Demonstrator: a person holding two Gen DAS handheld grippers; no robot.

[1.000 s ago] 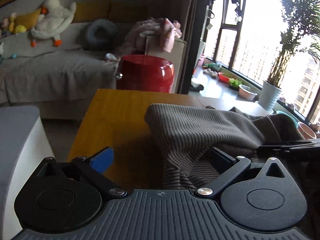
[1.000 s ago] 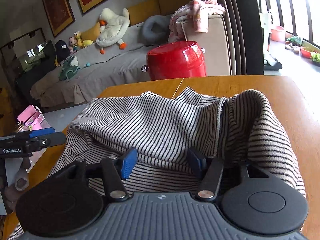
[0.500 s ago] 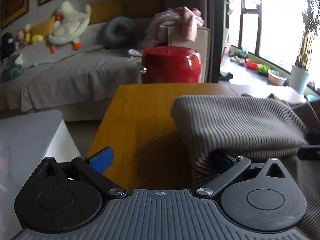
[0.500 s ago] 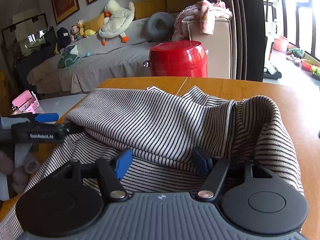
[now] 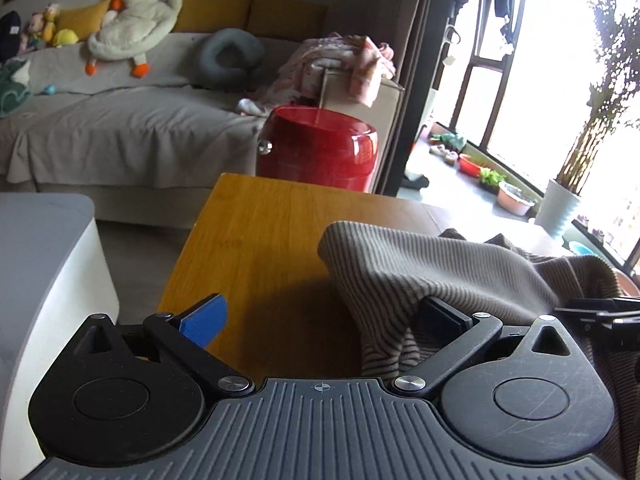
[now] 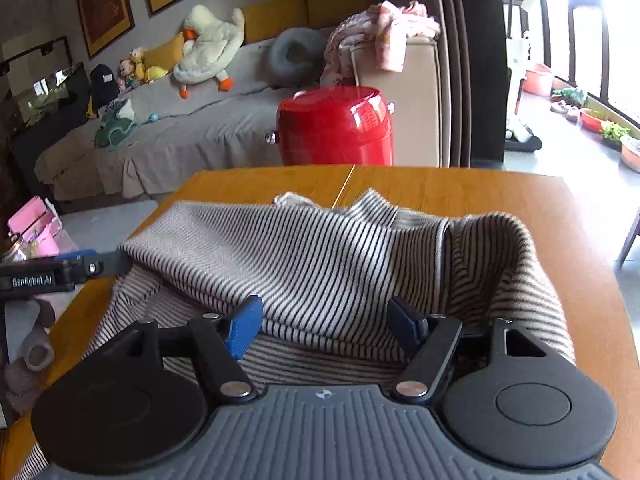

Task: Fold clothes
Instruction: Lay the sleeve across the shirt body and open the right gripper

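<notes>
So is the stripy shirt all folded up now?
Partly. The striped shirt has one layer doubled over another on the wooden table, but it is bunched and rumpled, not neat.

Striped garment point(image 6: 320, 256) on wooden table point(image 6: 460, 188)

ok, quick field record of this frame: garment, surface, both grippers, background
garment: striped top, bunched, a layer folded over, on the table
surface: wooden table
left gripper: open; bare table between the fingers, one finger under the garment's edge
right gripper: open, the garment's fold between the fingers, pads not pressing
background: red drum-shaped container, sofa with plush duck
</notes>
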